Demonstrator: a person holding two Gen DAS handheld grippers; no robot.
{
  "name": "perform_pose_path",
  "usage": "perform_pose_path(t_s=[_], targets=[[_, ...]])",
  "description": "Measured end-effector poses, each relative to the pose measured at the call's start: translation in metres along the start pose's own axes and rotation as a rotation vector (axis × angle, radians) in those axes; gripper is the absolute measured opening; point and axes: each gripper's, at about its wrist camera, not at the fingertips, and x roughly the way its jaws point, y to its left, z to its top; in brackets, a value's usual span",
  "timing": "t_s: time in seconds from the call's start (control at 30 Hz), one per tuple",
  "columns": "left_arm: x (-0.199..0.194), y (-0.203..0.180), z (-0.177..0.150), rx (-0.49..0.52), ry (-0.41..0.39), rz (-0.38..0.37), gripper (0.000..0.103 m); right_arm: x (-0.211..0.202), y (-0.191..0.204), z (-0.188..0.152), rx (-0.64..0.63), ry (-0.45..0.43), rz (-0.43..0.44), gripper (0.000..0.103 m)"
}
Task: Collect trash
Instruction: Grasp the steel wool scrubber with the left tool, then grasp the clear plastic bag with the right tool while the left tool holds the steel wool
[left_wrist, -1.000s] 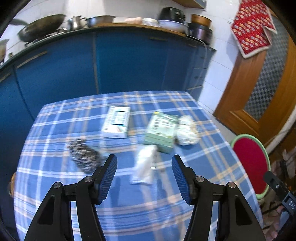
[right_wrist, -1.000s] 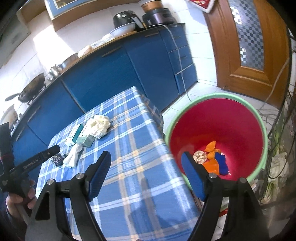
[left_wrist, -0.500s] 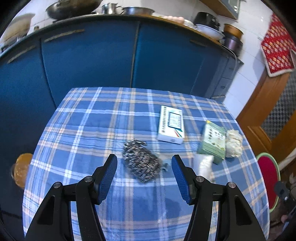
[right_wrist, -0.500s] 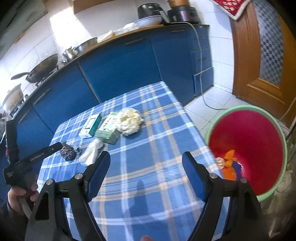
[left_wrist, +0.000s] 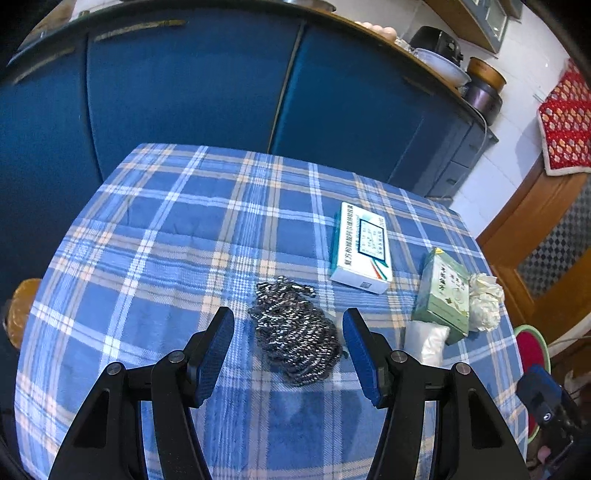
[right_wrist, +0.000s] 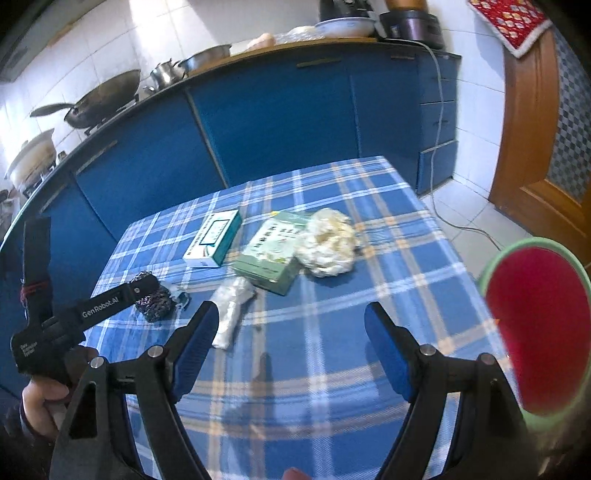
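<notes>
A steel wool scrubber (left_wrist: 295, 328) lies on the blue plaid tablecloth (left_wrist: 166, 240) between the pads of my left gripper (left_wrist: 288, 350). That gripper is open, with a gap on each side of the scrubber. To the right lie a white and teal box (left_wrist: 362, 247), a green box (left_wrist: 441, 291), a crumpled white paper wad (left_wrist: 485, 306) and a clear plastic bag (left_wrist: 426, 341). My right gripper (right_wrist: 291, 347) hangs open over bare cloth, nothing between its fingers. In its view the plastic bag (right_wrist: 232, 310), green box (right_wrist: 273, 251), wad (right_wrist: 328, 243) and scrubber (right_wrist: 155, 299) lie ahead.
A red bin with a green rim (right_wrist: 535, 325) stands on the floor off the table's right edge. Blue cabinets (right_wrist: 277, 110) with a wok (right_wrist: 99, 99) and pots run behind the table. A wooden door (right_wrist: 543, 129) is at the right. A hand (right_wrist: 40, 398) holds the left gripper.
My left gripper swung left from over the plastic bag and sank around the scrubber. The right gripper turned away from the red bin and now faces the table's trash.
</notes>
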Motion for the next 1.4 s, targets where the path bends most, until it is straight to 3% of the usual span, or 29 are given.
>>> perform_pose_path(t_s=[0.5,0.53,0.6,0.67,1.07,1.17,1.27,1.4], targets=[[0.015,0.014,-0.001,-0.054,0.031,-0.056,0.062,0.057,0.042,0.000,-0.060,0.094,-0.003,0.082],[0.014,0.015,-0.002,-0.056,0.027,-0.065,0.059,0.061,0.043,-0.001,-0.062,0.102,0.000,0.082],[0.013,0.016,-0.001,-0.059,0.023,-0.087,0.043,0.065,0.044,-0.002,-0.062,0.111,0.005,0.082],[0.011,0.016,-0.002,-0.057,0.021,-0.096,0.042,0.069,0.046,-0.002,-0.065,0.119,0.007,0.081],[-0.018,0.025,-0.014,-0.049,-0.015,-0.108,0.039,0.082,0.059,-0.009,-0.084,0.169,0.072,0.055],[-0.023,0.024,-0.018,-0.039,-0.020,-0.102,0.039,0.083,0.062,-0.012,-0.107,0.163,0.049,0.051],[-0.028,0.023,-0.022,-0.030,-0.022,-0.094,0.039,0.082,0.061,-0.012,-0.108,0.162,0.045,0.039],[-0.033,0.018,-0.028,-0.005,-0.026,-0.075,0.039,0.080,0.058,-0.013,-0.098,0.165,0.052,0.035]])
